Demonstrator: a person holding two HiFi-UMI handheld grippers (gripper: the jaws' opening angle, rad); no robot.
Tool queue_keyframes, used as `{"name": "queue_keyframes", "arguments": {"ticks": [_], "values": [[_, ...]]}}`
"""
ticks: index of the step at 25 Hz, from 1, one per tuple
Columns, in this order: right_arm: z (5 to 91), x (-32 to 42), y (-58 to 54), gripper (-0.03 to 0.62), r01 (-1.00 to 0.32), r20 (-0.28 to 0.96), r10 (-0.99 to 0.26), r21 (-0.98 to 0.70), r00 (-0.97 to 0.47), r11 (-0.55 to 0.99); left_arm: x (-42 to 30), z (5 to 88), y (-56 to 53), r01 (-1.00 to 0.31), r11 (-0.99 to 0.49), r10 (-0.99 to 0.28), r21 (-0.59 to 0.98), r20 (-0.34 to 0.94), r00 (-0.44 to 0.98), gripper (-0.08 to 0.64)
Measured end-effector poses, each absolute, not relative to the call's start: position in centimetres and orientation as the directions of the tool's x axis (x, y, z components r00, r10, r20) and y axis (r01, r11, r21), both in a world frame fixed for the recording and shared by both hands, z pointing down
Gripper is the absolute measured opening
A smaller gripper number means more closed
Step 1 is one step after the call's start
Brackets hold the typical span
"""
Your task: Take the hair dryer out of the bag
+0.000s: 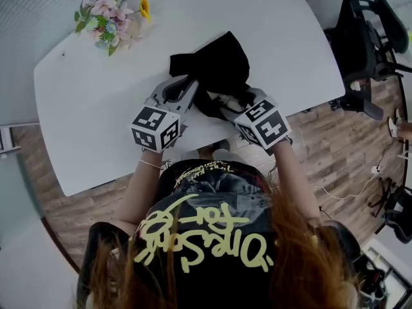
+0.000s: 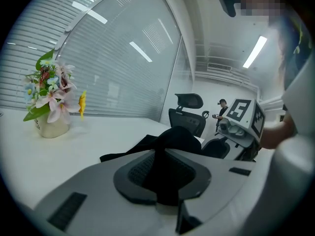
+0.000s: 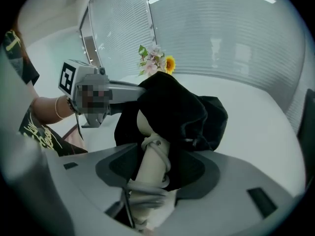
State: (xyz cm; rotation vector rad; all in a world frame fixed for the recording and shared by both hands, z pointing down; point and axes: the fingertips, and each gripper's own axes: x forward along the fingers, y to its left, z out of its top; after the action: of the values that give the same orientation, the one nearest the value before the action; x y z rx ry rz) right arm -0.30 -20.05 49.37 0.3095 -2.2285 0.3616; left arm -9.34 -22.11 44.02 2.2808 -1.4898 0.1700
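Most of the hair dryer [image 3: 150, 156] is hidden. Only its beige handle, with a grey cord [image 3: 165, 154] looped round it, sticks out of the black cloth bag [image 3: 184, 107]; the head is still buried inside. From the head view the dryer can barely be made out behind the grippers.

The right gripper [image 3: 157, 176] has its jaws set wide and clamped on that handle, with a fold of bag cloth crowding in beside it. The left gripper [image 2: 165, 181] has its jaws nearly together, pinching black bag fabric. Where its tips meet the cloth is lost in shadow.

The bag lies crumpled near the front middle of a white table [image 1: 96, 108]. A small pot of artificial flowers [image 1: 109, 21] stands at the far left corner, well apart from it.

Black office chairs [image 1: 367, 37] stand to the right on a wood-plank floor [image 1: 335, 147], and cables [image 1: 360, 179] trail across it. Slatted blinds [image 2: 34, 58] and a glass partition [image 2: 133, 68] enclose the room. A person [image 2: 222, 107] stands far off, too small to make out.
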Motion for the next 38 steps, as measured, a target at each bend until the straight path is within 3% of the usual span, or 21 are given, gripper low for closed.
{"name": "queue_keyframes", "arguments": {"ticks": [7,15,21,38], "values": [[51.0,-0.4,-19.6,0.239,-0.307,0.875,-0.083,-0.077,-0.476,0.949,-9.3,44.0,-22.4,-0.876,-0.384,-0.835,0.292,0.296,0.465,0.043],[51.8,-0.7,-19.4,0.231,-0.293,0.905,-0.044,-0.091,-0.423,0.952,-9.3,44.1,-22.6,-0.850,-0.426,-0.813,0.310,0.281,0.510,0.044],[51.6,-0.6,-19.5,0.195,-0.343,0.890,-0.045,-0.128,-0.453,0.930,-9.3,44.2,-22.7,-0.849,-0.442,-0.804,0.289,0.293,0.518,0.044],[50.1,1.1,-19.2,0.192,-0.314,0.847,-0.023,-0.172,-0.531,0.934,-9.1,43.6,-22.8,-0.878,-0.434,-0.815,0.201,0.328,0.478,0.099]]}}
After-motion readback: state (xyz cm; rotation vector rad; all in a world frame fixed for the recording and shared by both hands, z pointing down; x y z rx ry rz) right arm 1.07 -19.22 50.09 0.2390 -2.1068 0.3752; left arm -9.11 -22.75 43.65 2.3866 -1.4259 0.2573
